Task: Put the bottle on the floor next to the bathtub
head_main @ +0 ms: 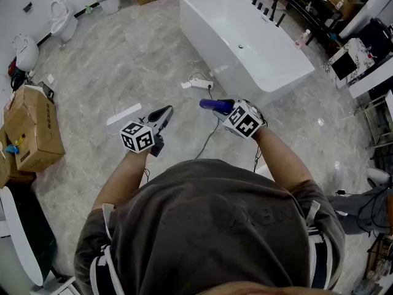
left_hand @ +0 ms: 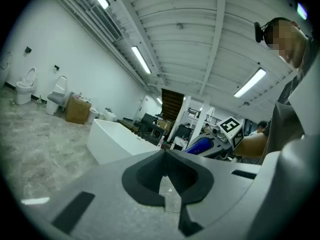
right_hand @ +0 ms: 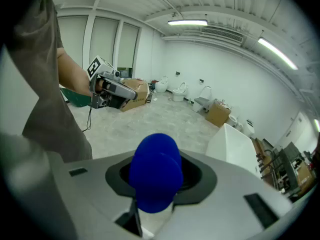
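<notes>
A blue bottle (head_main: 215,105) lies sideways in my right gripper (head_main: 222,107), which is shut on it; the bottle's rounded end (right_hand: 155,178) fills the middle of the right gripper view. The bottle also shows in the left gripper view (left_hand: 202,145), held next to the marker cube. The white bathtub (head_main: 245,45) stands on the grey marble floor ahead and to the right of both grippers. My left gripper (head_main: 164,114) hovers at waist height with its jaws closed together and nothing between them (left_hand: 165,156).
A white power strip (head_main: 200,83) with a black cable lies on the floor by the tub's near side. Cardboard boxes (head_main: 32,128) stand at the left. Toilets (head_main: 63,17) line the far wall. A black faucet (head_main: 268,6) and shelving sit behind the tub.
</notes>
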Available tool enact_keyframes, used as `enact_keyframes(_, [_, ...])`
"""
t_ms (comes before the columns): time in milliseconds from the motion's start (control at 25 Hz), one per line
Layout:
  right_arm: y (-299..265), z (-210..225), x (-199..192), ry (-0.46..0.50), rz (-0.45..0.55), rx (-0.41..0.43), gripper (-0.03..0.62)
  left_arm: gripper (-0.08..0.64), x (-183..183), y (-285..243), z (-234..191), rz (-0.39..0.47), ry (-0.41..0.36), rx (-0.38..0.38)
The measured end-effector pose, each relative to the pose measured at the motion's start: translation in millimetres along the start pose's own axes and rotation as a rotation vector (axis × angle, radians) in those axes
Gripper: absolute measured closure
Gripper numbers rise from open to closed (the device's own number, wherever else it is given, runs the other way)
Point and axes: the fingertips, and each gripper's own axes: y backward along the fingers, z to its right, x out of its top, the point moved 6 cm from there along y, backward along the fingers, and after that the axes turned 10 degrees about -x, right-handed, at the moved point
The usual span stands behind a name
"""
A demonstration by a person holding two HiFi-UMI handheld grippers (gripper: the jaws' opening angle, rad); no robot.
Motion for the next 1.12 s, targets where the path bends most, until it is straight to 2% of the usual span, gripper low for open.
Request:
enact_keyframes(200, [8.6, 13.1, -12.6, 0.036, 0.013, 0.006, 0.457, 0.559, -3.2, -18.6, 11.9, 0.013, 0.002, 0.010])
enact_keyframes(480, [15.2, 23.9, -29.8, 0.008, 0.008, 0.023, 0.456, 0.558, -8.8, -34.2, 23.5, 0.012, 0.002, 0.018])
enact_keyframes(640, [16.3, 29.2, -32.2, 0.025, 0.010, 0.020, 0.456, 0.560, -8.2, -37.1, 25.2, 0.021, 0.006, 0.017])
enact_keyframes(840, [1.5, 25.7, -26.4, -0.004, -0.020, 0.020, 0.456, 0.559, -13.6, -24.9, 5.9, 0.030, 0.034, -0.004])
enact_keyframes(1000, [-10.1, 21.1, -14.9, 0.019, -0.018, 0.034, 0.456, 0.558, -11.8, -16.5, -19.4, -0.003, 0.004, -0.025])
enact_keyframes(1120, [-11.3, 33.4, -15.3, 0.029, -0.030, 0.042, 0.456, 0.558, -6.5, -30.5, -34.7, -0.005, 0.003, -0.020])
